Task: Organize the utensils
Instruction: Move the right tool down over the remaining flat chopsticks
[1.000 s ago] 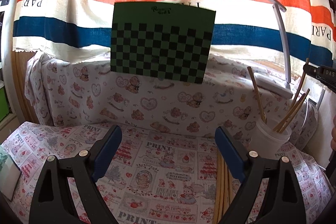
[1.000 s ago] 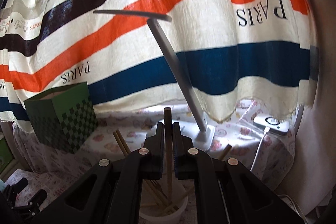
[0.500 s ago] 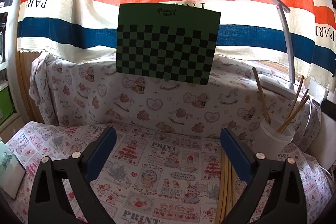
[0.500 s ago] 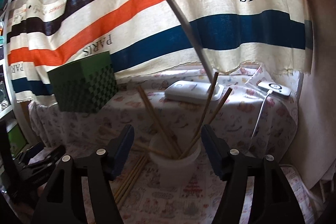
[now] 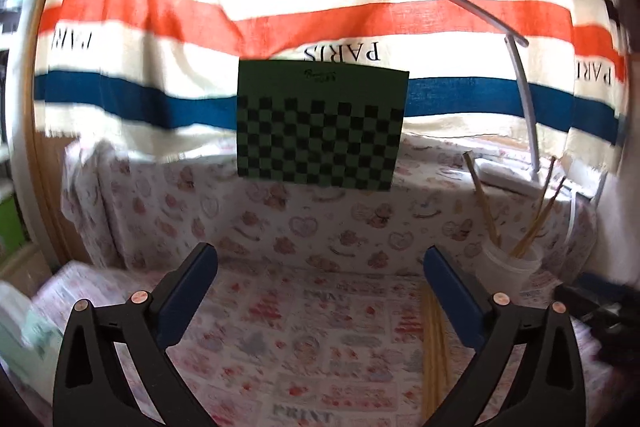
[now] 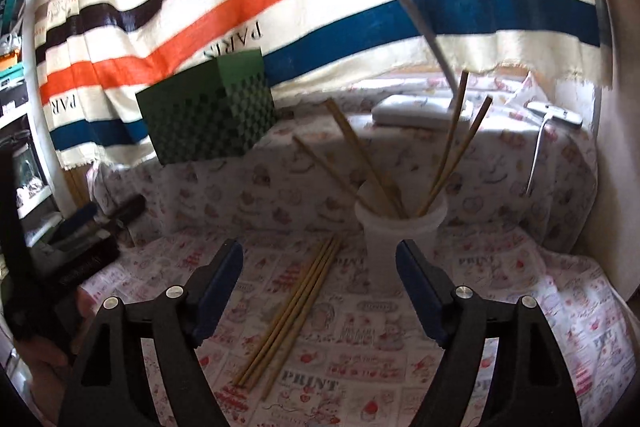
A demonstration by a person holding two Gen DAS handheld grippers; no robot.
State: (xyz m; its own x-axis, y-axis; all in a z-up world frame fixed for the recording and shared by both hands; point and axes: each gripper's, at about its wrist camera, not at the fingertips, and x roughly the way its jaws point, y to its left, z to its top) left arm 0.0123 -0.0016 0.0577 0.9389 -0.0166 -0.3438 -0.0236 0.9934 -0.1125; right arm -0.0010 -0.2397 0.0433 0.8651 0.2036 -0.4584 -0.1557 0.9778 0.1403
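A: Where did the claws stand?

B: The right gripper [image 6: 319, 269] had its jaws spread with nothing between the pads; they had just been opening. The left gripper [image 5: 320, 277] was spread wide too, and empty, its jaws having just eased a little further apart.

A: And the chopsticks?

B: Four stood leaning in the white cup [image 6: 400, 227], just ahead of the right claw and slightly toward its right finger. The loose chopsticks [image 6: 296, 307] lay in a tight bundle on the printed tablecloth [image 6: 520, 327], just below and ahead of the claw's gap, running diagonally from near its left finger up toward the cup's foot. From the left claw they showed only as a blurred strip beside its right finger, so I couldn't count them there; four or five, probably.

A: How would they handle?

B: Light, stiff, thin, likely bamboo, and smooth enough to roll or slip. I'd take one near its middle, pads across the shaft, so it wouldn't swing. Lying touching, they could come up two together. The cup looked light and might tip if knocked.
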